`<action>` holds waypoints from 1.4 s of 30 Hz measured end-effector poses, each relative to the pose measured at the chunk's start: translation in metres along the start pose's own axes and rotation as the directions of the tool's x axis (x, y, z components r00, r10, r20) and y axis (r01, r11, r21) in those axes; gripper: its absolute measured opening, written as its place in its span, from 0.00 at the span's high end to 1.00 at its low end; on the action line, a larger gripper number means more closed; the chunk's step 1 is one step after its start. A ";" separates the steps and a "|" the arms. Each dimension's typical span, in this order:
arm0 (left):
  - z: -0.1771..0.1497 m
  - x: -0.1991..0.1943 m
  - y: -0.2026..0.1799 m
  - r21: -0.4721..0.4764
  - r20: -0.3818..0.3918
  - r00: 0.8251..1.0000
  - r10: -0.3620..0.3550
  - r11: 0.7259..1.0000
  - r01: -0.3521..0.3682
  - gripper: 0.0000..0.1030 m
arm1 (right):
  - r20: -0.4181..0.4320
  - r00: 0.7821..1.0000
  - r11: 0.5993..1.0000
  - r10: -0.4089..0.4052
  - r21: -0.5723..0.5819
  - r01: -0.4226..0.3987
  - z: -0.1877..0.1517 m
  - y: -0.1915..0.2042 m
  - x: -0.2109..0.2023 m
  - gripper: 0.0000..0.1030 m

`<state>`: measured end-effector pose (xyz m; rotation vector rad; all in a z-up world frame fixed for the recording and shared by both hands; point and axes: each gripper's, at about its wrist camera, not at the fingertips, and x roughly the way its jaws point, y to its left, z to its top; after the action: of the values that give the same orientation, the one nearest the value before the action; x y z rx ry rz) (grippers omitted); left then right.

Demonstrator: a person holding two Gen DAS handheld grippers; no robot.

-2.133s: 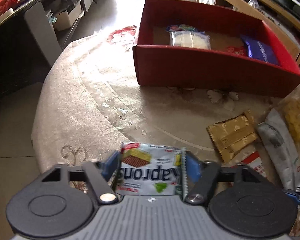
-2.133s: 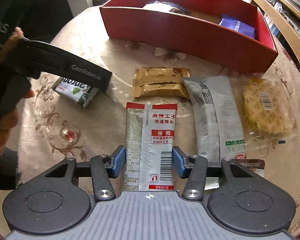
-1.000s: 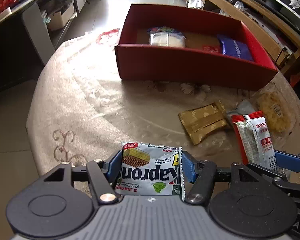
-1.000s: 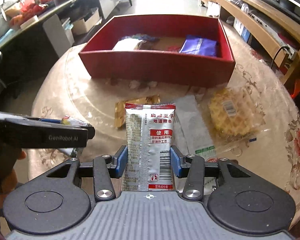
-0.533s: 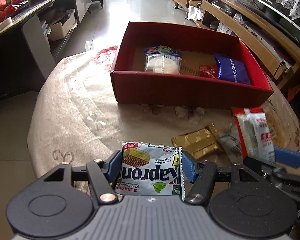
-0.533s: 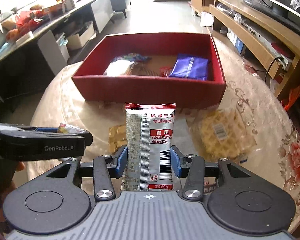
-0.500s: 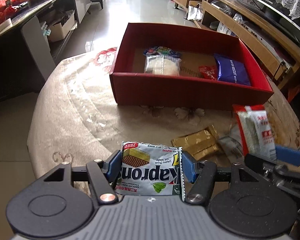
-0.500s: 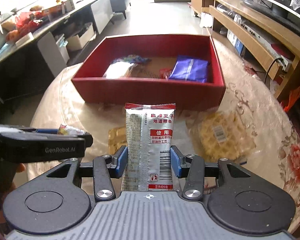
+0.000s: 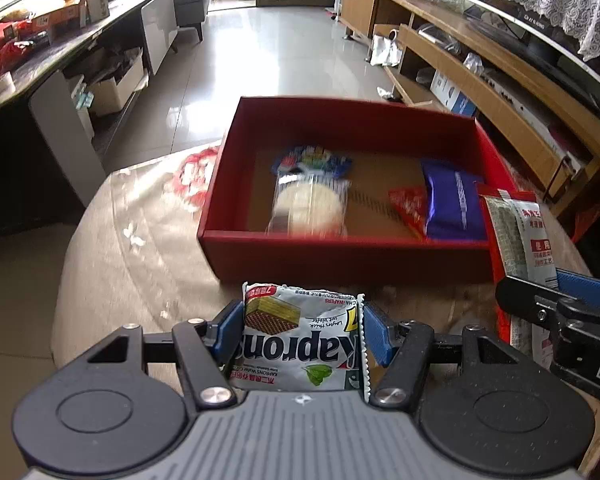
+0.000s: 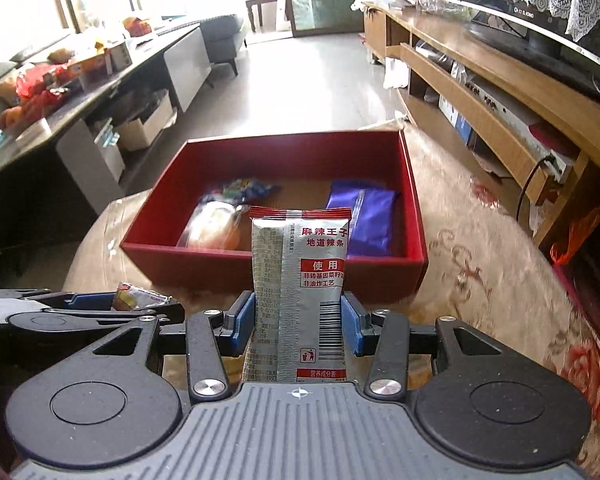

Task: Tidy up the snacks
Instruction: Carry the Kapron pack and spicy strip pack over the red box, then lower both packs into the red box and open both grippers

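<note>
Beige patterned cloth covers the round table point(image 9: 112, 248) where a red rectangular cardboard box point(image 9: 340, 258) stands. Nearest, in front of the box, the left gripper point(image 9: 302, 326) pinches a silver wafer packet with a green leaf print point(image 9: 300, 344), and the right gripper point(image 10: 298, 320) clamps an upright silver-and-red sachet point(image 10: 300, 292). Inside the box lie a clear pack holding a pale round cake point(image 9: 308, 208), a small red packet point(image 9: 410, 208), and a purple-blue pouch point(image 9: 452, 204) at the box's right end.
</note>
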<state>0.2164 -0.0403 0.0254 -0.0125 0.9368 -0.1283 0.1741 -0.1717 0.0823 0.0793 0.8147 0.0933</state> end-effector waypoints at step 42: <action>0.084 0.034 -0.015 -0.027 0.072 0.997 0.016 1.000 -0.014 0.42 | 0.076 0.996 0.998 -0.051 0.027 0.049 0.071 -0.025 0.040 0.48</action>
<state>0.3023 -0.0626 0.0487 -0.0346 0.8662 -0.1008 0.2543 -0.1947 0.0993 0.0851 0.7405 0.0323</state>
